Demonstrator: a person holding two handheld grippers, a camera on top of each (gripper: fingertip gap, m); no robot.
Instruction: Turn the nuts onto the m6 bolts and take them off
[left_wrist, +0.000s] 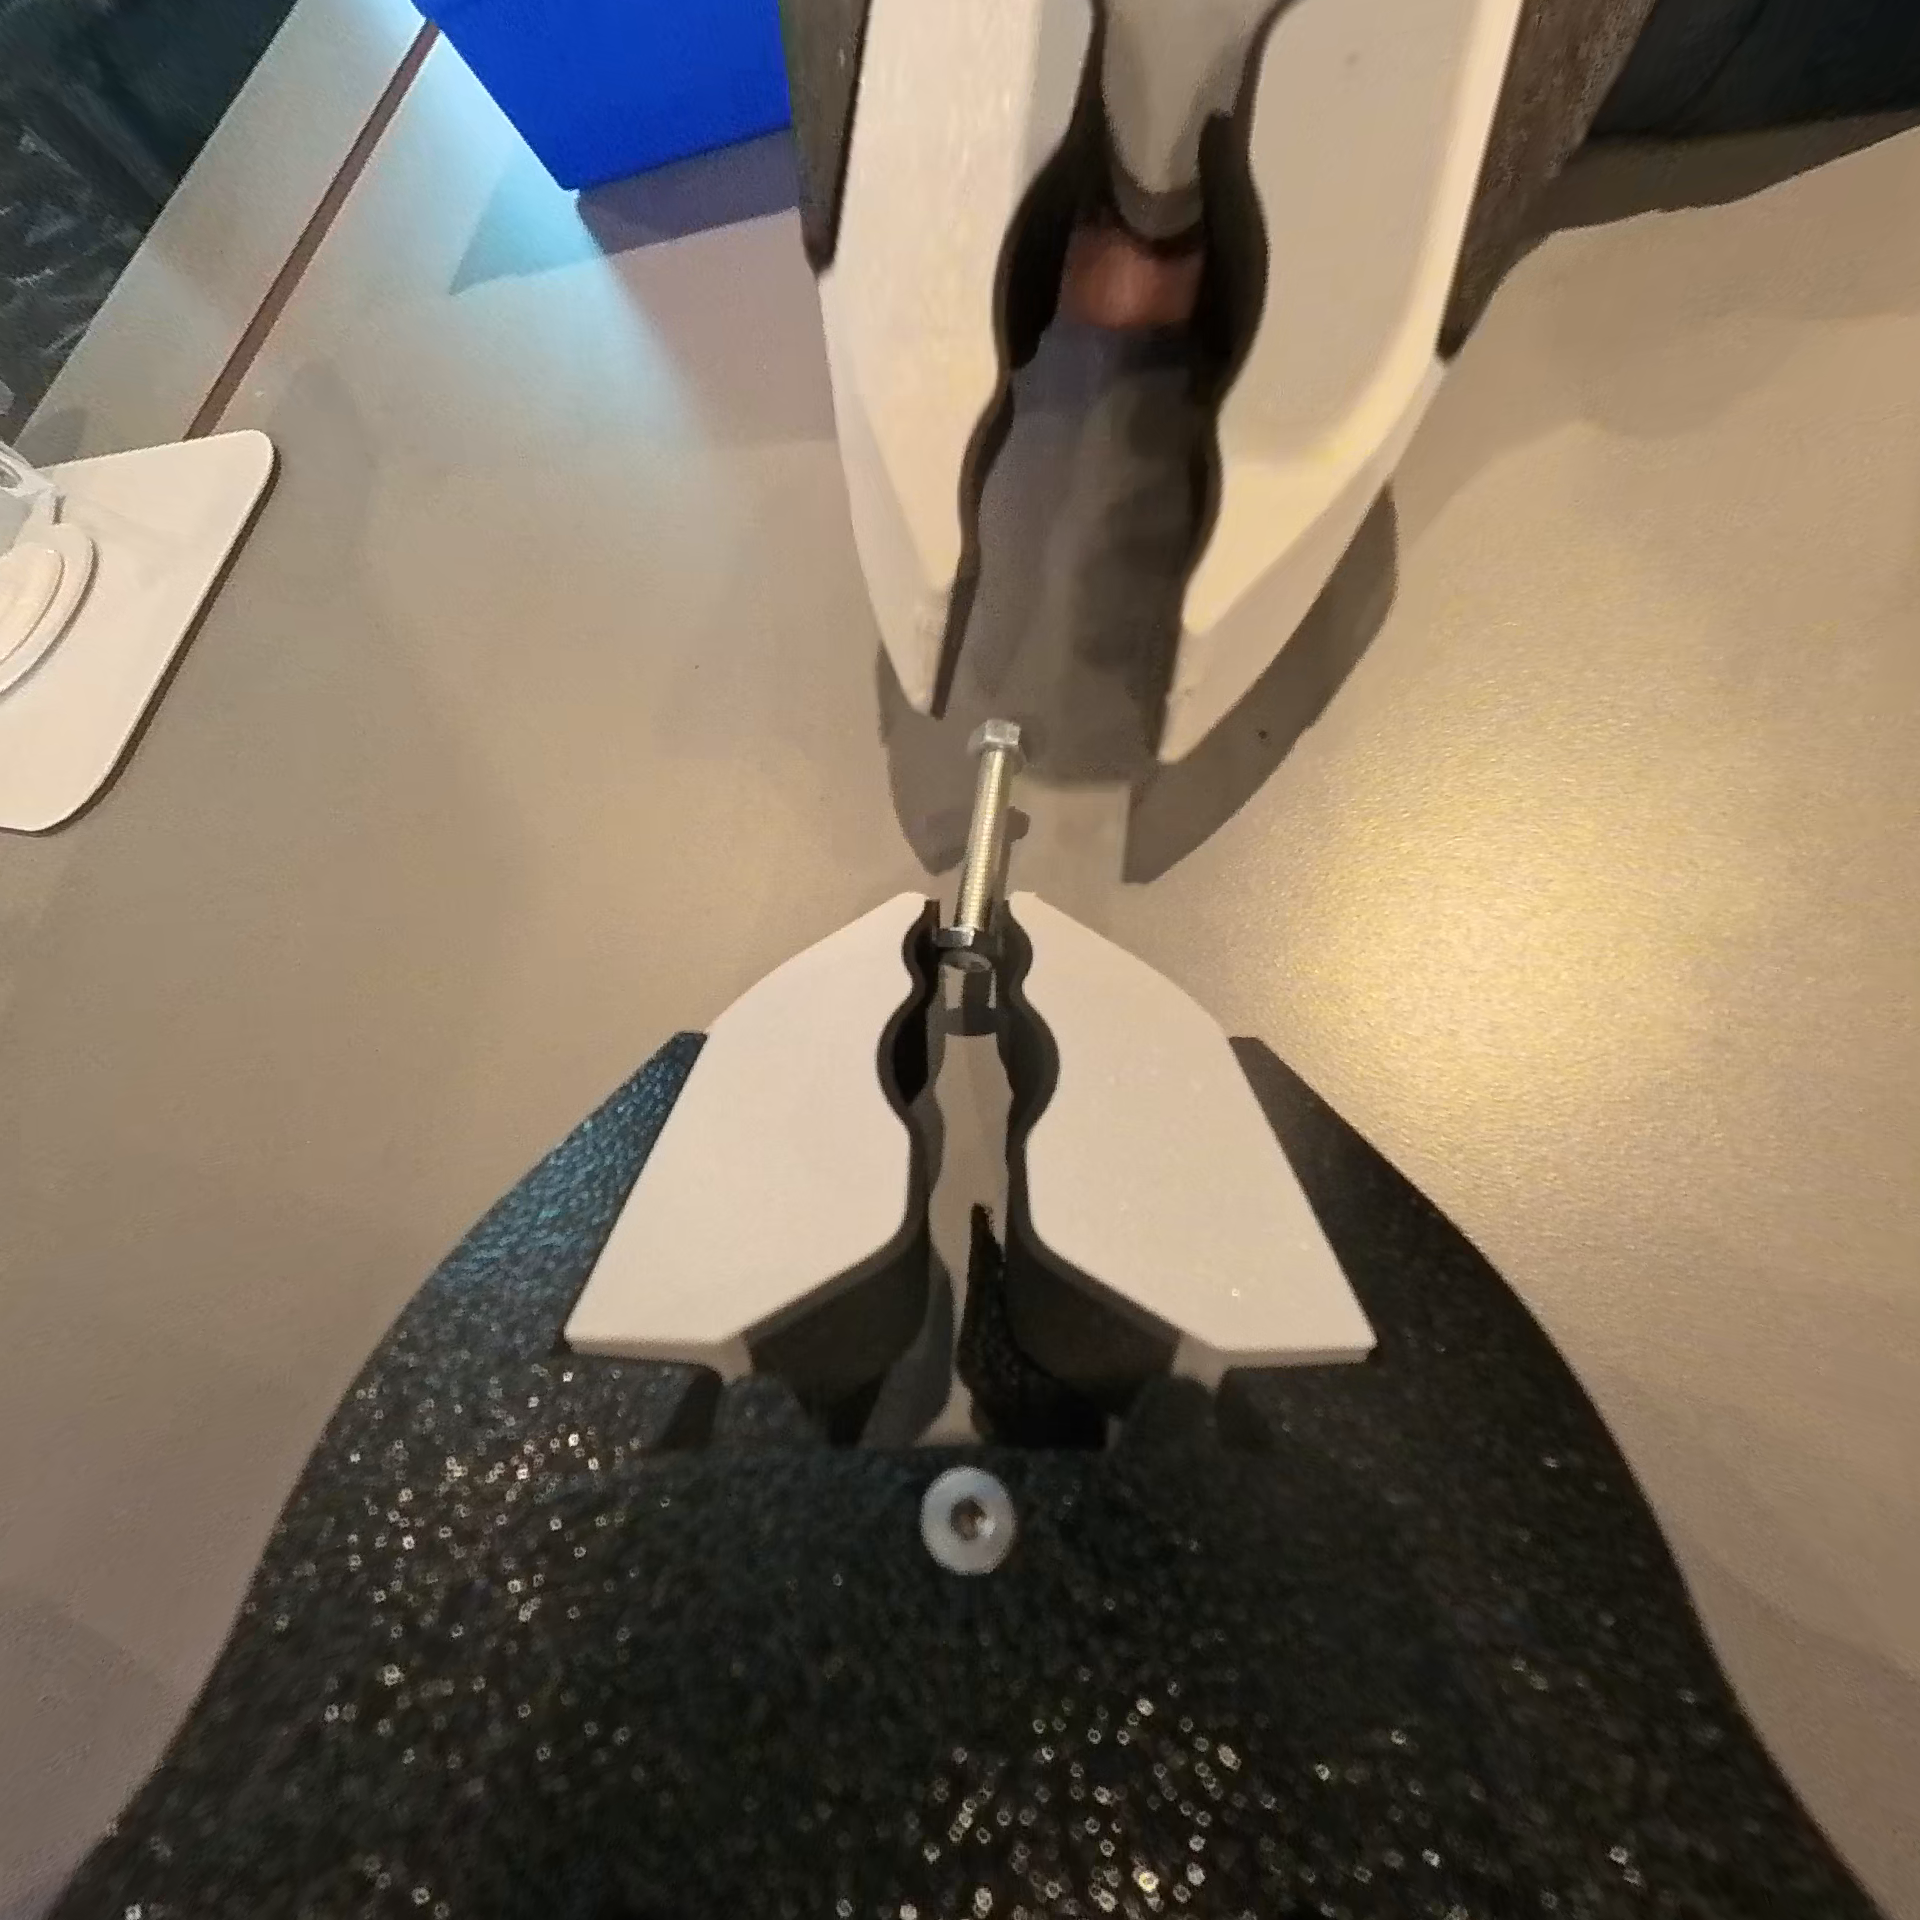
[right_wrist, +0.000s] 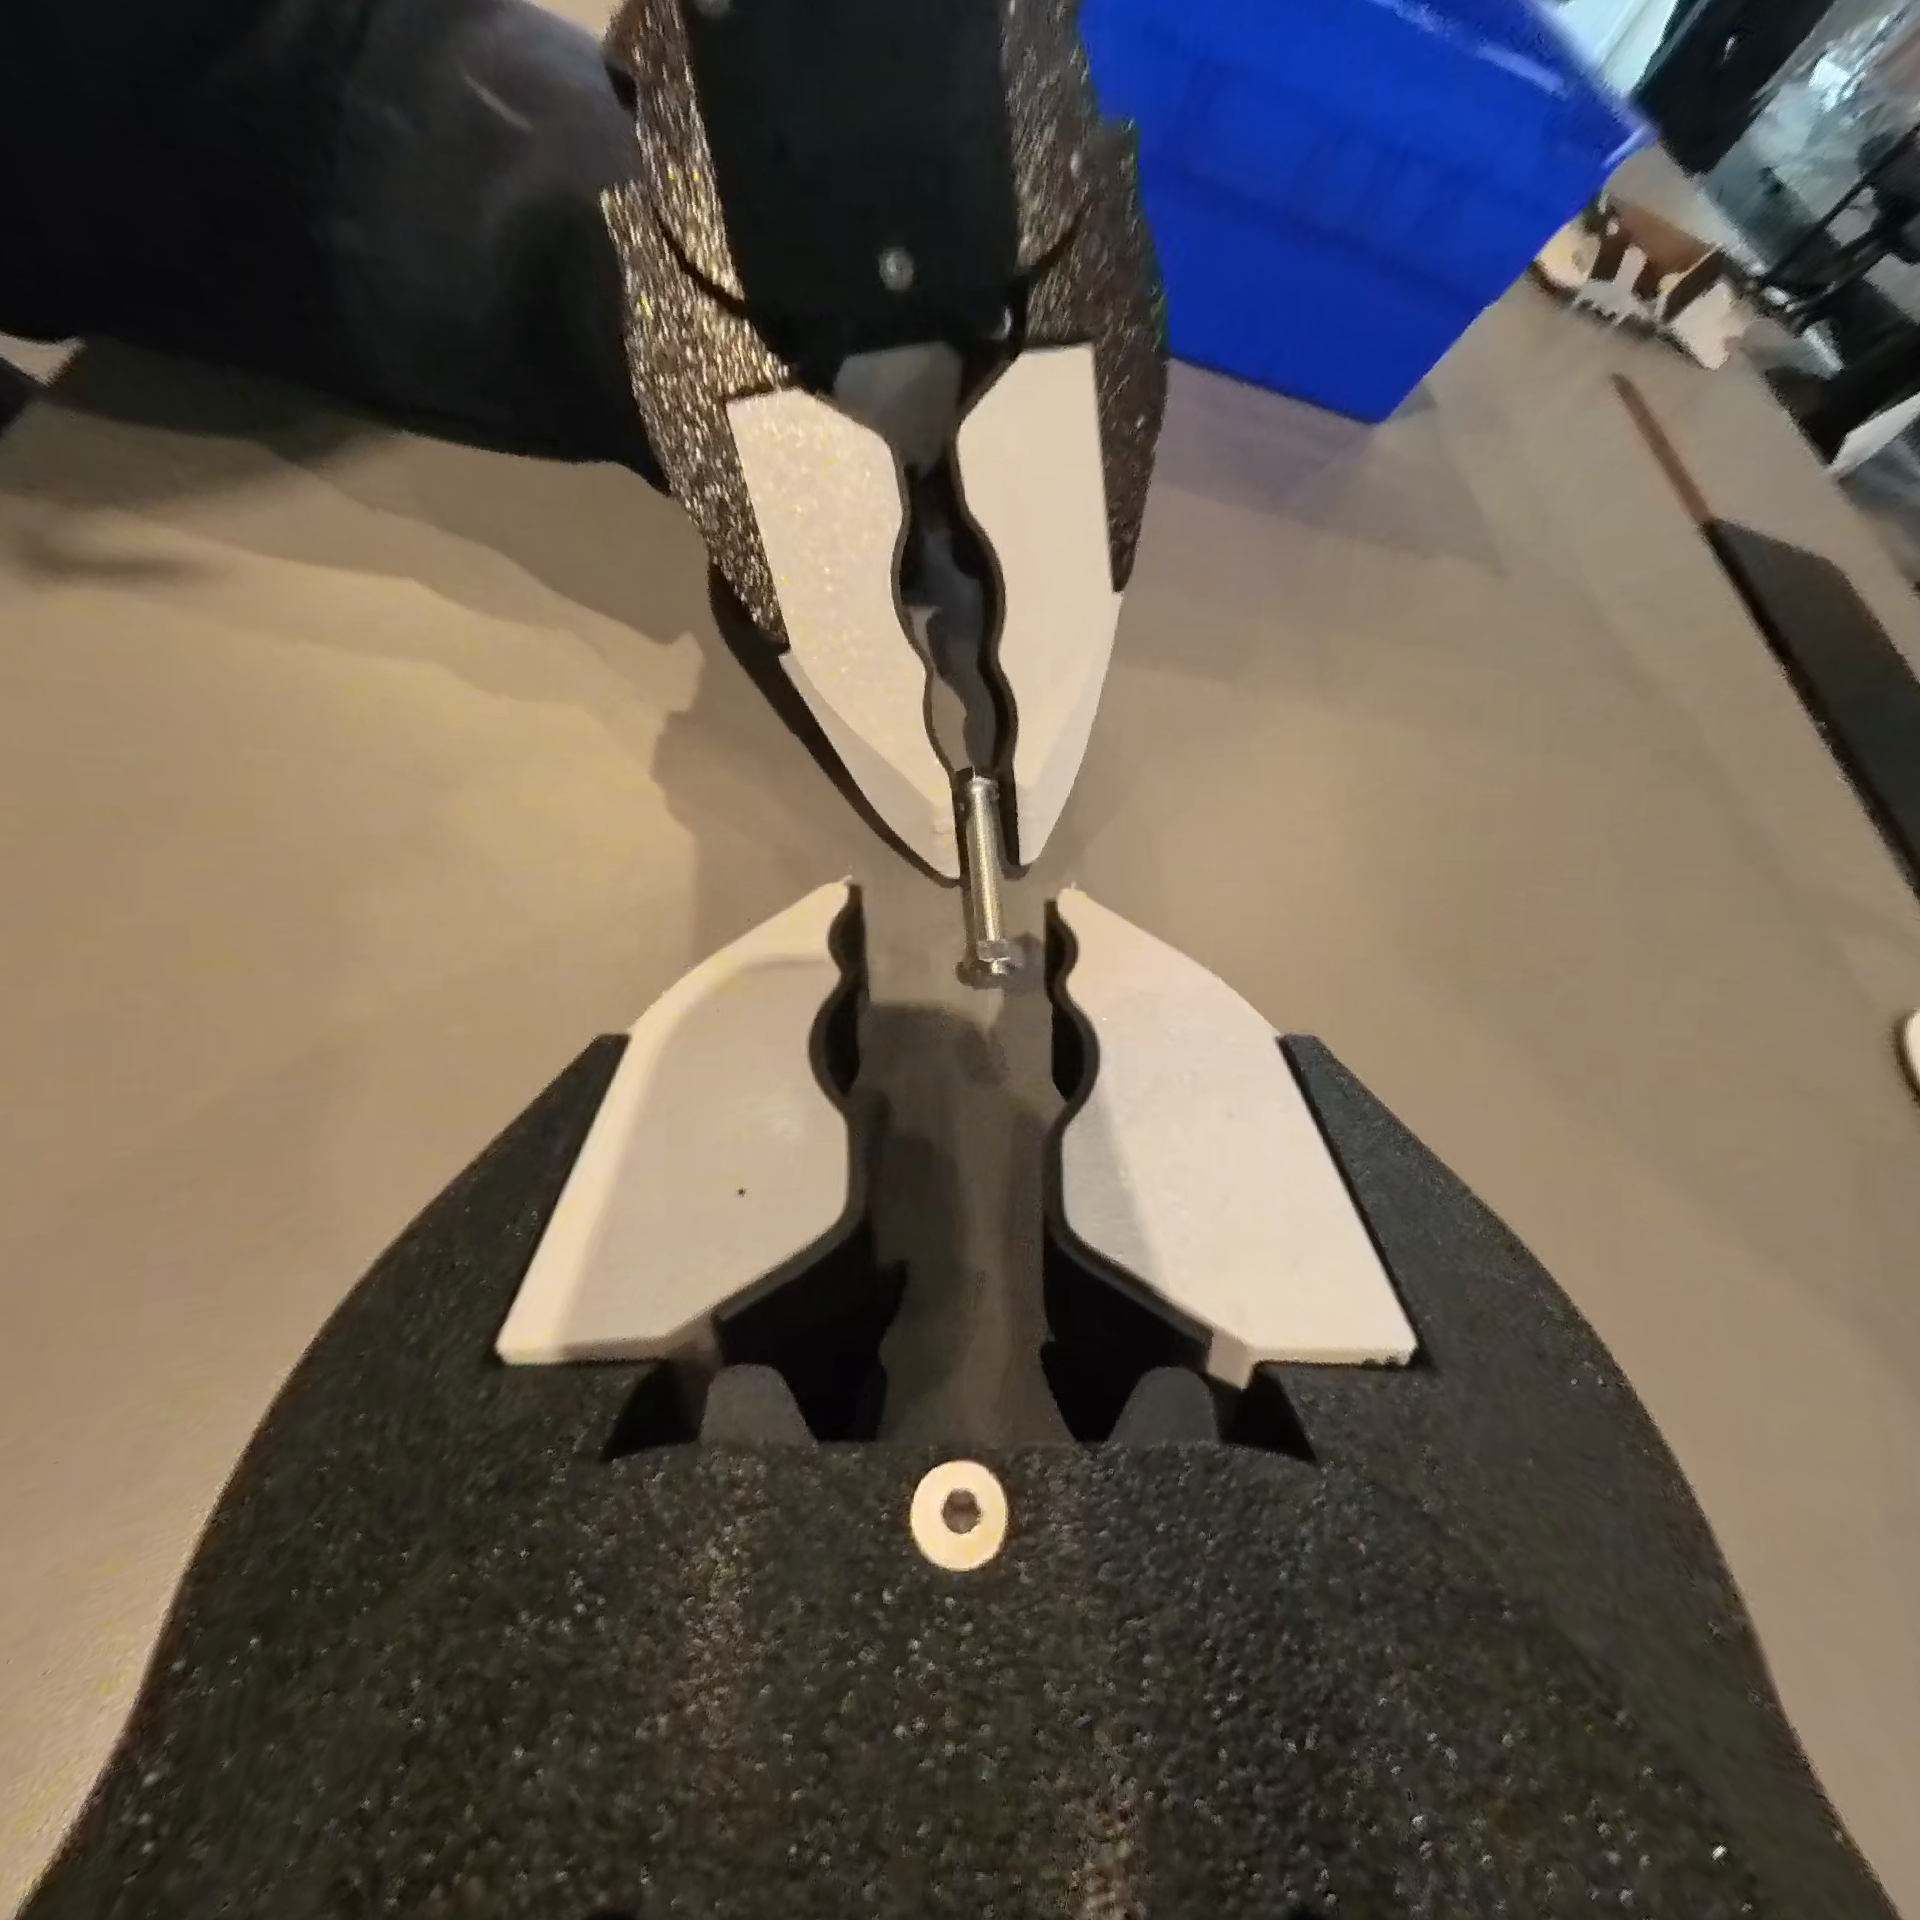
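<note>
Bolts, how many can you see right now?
1. The bolt sticks out from the left gripper, which is shut on its nut end; its head lies between the right gripper's open fingers. Others may be out of view.

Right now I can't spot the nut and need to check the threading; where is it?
The nut sits on the bolt at its threaded end, clamped between the left gripper fingertips; the bolt head points to the open right gripper.

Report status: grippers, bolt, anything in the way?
Left hand-held gripper shut on nut. Right hand-held gripper open around bolt head. Nothing in the way.
</note>
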